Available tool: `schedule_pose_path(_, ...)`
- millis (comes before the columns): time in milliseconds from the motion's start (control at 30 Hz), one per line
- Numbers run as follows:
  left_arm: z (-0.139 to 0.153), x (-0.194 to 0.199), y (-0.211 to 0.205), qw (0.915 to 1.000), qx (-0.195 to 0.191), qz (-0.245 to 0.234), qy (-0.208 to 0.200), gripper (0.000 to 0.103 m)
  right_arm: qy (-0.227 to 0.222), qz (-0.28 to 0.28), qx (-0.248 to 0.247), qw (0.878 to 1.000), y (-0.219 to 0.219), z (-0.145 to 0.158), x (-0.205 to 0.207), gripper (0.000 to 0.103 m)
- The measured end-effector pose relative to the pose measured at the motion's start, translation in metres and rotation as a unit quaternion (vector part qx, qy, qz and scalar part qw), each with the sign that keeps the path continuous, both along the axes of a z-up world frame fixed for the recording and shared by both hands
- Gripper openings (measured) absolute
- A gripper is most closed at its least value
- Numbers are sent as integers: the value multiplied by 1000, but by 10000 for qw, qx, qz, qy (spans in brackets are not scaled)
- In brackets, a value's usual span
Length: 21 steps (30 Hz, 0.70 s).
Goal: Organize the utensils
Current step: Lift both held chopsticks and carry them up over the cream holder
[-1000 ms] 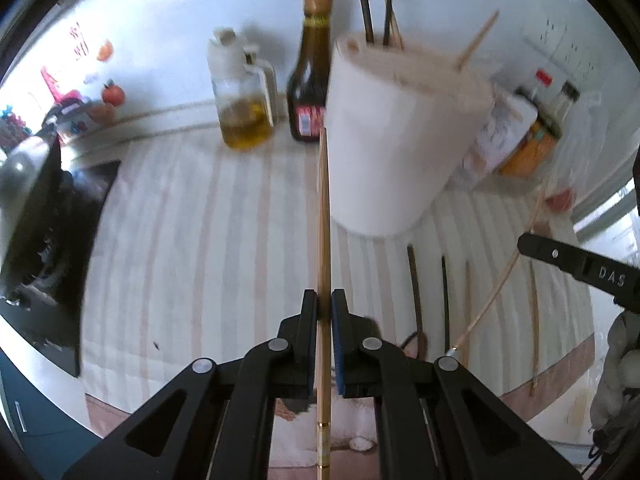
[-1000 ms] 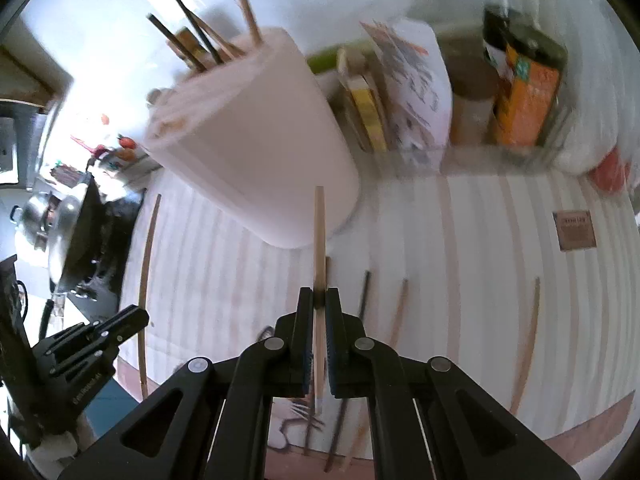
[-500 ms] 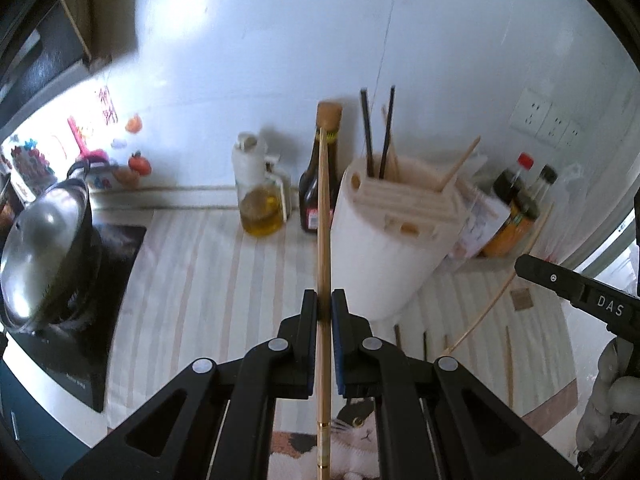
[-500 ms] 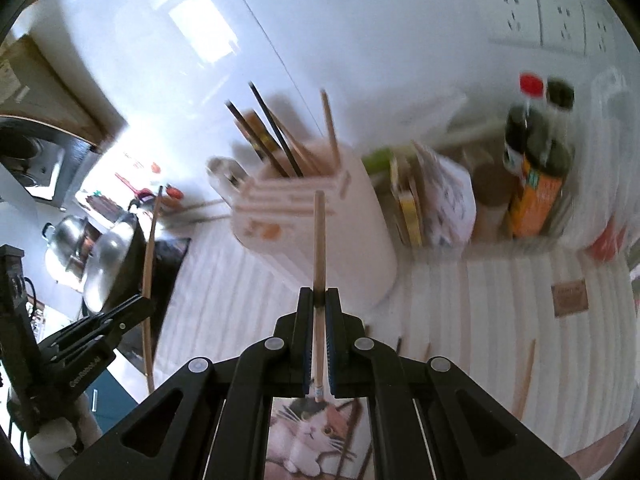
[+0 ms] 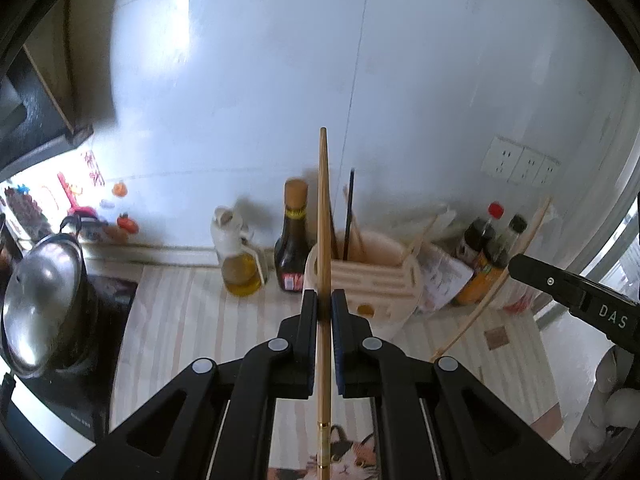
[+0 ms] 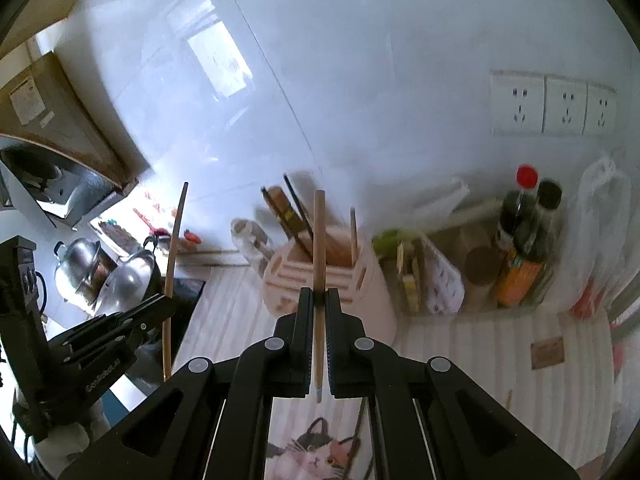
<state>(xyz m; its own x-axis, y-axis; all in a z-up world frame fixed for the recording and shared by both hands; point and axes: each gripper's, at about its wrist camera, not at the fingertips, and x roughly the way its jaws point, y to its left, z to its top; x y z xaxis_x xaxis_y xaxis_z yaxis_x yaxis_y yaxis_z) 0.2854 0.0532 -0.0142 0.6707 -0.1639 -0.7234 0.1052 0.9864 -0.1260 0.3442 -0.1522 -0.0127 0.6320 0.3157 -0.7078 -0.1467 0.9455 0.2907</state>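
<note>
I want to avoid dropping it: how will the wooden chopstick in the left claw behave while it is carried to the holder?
The chopstick looks thin and straight, so probably stiff and light. The left claw pinches it at only one spot, with much length above, so it may pivot or slip. Its round shaft would likely roll if dropped on the counter beside the holder.

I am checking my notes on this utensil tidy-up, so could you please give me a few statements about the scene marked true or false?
1. Each gripper is shut on one chopstick. True: the left gripper holds a wooden chopstick, the right gripper another chopstick.
2. The pink utensil holder is empty. False: dark and wooden chopsticks stand in it.
3. A dark sauce bottle stands beside an oil bottle. True.
4. The pot has no lid. False: a shiny lid covers it.
</note>
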Motion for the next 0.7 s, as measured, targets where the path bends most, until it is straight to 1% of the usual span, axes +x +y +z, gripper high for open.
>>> schedule_pose_path(233,27,25,-6,9996,-107,32,-268,4,-409,-162,-11,9990,-9,41,10,6)
schedule_pose_path(367,38,42,-10,9989,-74,191,-421,4,-607,-400,63,9973,-20,59,22,6)
schedule_pose_path(500,43,61,-14,9979,17,385,-528,4,-704,-648,107,9954,-31,65,37,6)
schedule_pose_path(700,44,85,-23,9966,76,556,-610,4,-680,-836,123,9941,-39,55,62,6)
